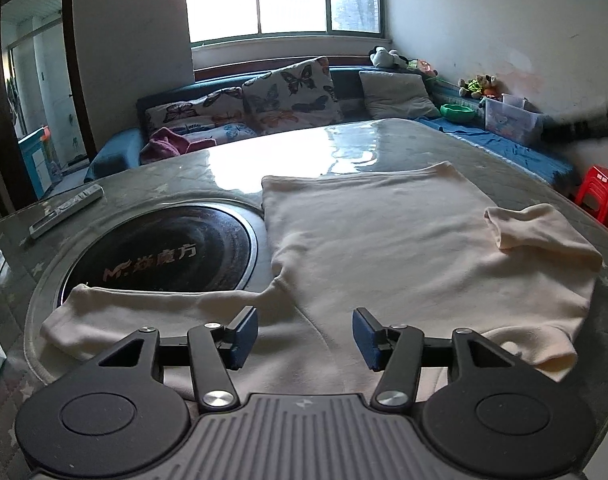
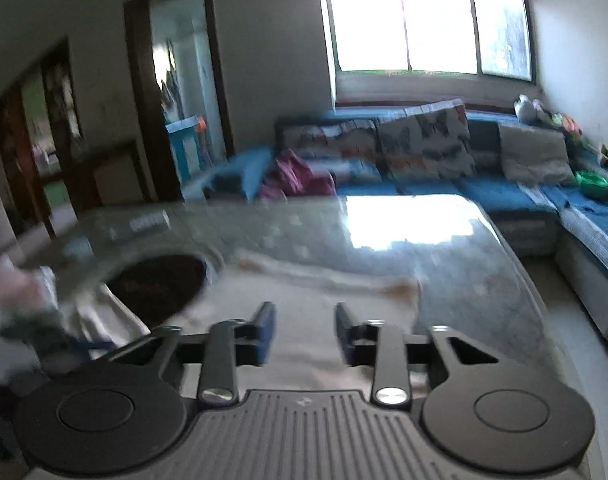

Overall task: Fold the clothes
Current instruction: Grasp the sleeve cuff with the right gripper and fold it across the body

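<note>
- The cream shirt (image 1: pixel 384 248) lies flat on the glass table (image 1: pixel 191 168), its body spread toward 12 o'clock ahead of my left gripper (image 1: pixel 306 336).
- 1 sleeve (image 1: pixel 544 236) is folded in over the body at about 2 o'clock; the other sleeve (image 1: pixel 143 308) stretches out to 9 o'clock, across the rim of the round black hob (image 1: pixel 159 252) set into the table.
- My left fingers (image 1: pixel 243 336) stand apart above the shirt with nothing between them.
- My right gripper (image 2: pixel 306 332) also has its fingers apart, empty, over the shirt; that view is blurred.
- A remote control (image 1: pixel 65 210) lies on the table at 10 o'clock.
- Beyond the table, a clear plastic box (image 1: pixel 512 120) sits on the blue sofa (image 1: pixel 115 152) at 1 o'clock; I cannot tell what is in it.
- A green bowl (image 1: pixel 458 112) sits just beside the box; its contents are hidden from me.
- A red stool (image 1: pixel 600 192) stands at 3 o'clock.
</note>
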The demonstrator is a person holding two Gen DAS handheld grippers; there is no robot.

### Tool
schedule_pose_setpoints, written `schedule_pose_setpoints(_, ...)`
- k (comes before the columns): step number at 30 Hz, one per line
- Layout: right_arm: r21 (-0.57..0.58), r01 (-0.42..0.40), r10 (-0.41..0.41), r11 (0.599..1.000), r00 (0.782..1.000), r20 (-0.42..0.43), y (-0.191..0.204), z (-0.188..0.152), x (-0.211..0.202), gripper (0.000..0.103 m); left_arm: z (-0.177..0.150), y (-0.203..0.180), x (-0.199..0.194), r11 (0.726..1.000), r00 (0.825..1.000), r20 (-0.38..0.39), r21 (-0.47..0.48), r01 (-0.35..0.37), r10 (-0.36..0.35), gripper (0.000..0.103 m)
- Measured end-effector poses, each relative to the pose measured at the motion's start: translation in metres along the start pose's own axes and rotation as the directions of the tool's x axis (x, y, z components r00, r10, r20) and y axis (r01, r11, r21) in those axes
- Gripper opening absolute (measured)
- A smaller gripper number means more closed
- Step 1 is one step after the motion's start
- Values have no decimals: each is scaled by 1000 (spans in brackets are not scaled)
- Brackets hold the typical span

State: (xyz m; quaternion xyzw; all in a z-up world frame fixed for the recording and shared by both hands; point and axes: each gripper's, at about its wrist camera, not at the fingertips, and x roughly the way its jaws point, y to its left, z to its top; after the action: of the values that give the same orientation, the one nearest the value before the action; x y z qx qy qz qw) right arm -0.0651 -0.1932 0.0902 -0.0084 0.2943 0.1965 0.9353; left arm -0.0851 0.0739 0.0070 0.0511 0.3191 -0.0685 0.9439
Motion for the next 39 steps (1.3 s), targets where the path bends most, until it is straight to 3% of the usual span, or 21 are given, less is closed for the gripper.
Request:
schedule_pose_setpoints(4, -60, 70, -75, 996, 994, -84, 1, -26, 20, 44, 1, -10, 3, 1000, 1000, -4, 10, 23, -23, 57)
schedule_pose_setpoints(13, -168, 48, -75, 985, 985, -156, 17, -46, 70, 40, 9, -29, 8, 998, 999, -16, 47, 34, -33, 57)
schedule_pose_setpoints(18, -183, 70, -103, 981, 979, -175, 13, -51, 84, 19, 10, -33, 10, 998, 999, -23, 59, 31, -29, 57)
schedule_pose_setpoints(19, -176, 68, -98, 982, 981, -170, 12, -51, 82, 9, 10, -33, 10, 998, 999, -26, 60, 29, -28, 57)
schedule_pose_setpoints(20, -163, 70, -97, 984, 982, -163, 10, -50, 78, 7, 10, -33, 11, 998, 999, -28, 60, 27, -26, 57)
schedule_pose_setpoints(30, 53, 70, -72, 996, 997, 37, -19, 5, -9, 5, 9, -32, 8, 998, 999, -10, 59, 39, -38, 57)
schedule_pose_setpoints(34, 123, 21, -36, 992, 992, 121, -23, 31, -44, 5, 5, -30, 4, 998, 999, -1, 50, 48, -48, 57)
schedule_pose_setpoints(39, 140, -124, 99, 982, 980, 174, -4, 54, -56, 5, 2, -21, -1, 999, 999, 9, 32, 44, -44, 57)
